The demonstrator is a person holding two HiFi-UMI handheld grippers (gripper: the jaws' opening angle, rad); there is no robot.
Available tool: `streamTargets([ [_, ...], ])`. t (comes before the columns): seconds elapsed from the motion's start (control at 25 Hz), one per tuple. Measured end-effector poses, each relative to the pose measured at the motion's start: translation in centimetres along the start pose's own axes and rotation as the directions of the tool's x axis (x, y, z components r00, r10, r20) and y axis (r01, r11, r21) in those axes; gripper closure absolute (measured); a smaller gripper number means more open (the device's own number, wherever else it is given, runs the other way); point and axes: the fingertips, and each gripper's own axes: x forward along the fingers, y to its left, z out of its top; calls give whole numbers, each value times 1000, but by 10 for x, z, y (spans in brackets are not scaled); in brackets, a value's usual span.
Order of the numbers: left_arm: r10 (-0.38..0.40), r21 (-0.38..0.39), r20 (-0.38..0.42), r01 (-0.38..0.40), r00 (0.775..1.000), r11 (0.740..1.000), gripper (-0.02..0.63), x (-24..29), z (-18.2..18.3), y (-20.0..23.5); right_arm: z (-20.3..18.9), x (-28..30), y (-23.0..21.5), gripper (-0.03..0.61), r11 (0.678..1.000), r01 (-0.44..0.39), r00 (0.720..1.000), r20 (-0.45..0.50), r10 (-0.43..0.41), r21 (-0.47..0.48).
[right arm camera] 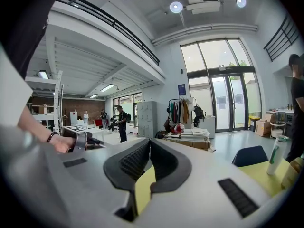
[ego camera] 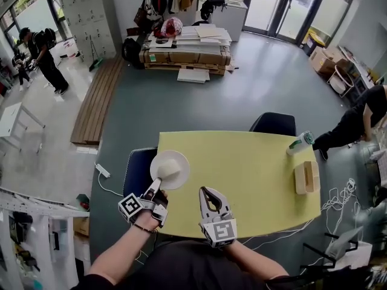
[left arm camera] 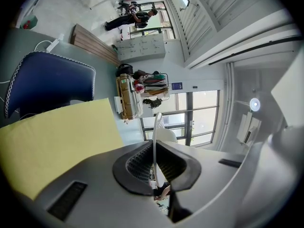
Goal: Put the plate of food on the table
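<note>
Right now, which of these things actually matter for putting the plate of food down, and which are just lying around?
Part of the job: round white plate with a pale lump of food, pinched at its rim by the left tool; yellow table.

Just lying about: white bottle with green cap; light wooden box; dark blue chair; shut, empty right tool.

Left gripper (left arm camera: 154, 150): fingers (left arm camera: 137, 163) closed on the rim of a white plate (left arm camera: 155, 126) held edge-on, yellow table (left arm camera: 57, 137) at left, dark blue chair (left arm camera: 47, 80) beyond its far edge.
</note>
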Motion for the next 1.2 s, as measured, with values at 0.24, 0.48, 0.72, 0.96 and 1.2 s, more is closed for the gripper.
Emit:
streamTargets([
  [0.24,46,9,-7,-46,999,999,597,10,10,21,-8,9,0,566,1000,-6,1000,-29,6,6],
  [0.48,62,-13,-18,-62,998,998,597,28,20,44,-16,17,1,566,1000,-3,998,-68,5,25],
  [0.72,73,16,-38,-73,997,997,597,52,39,81,-33,23,-4,566,999,27,996,-90,-25,18],
  [0.96,53,-15,-42,-54,998,998,597,79,50,115,-38,37,-5,566,1000,20,998,-62,-20,-1],
  [1.2,87,-18,-19,-88,996,996,597,103,71,162,-55,46,-9,566,999,37,996,-88,-35,19],
])
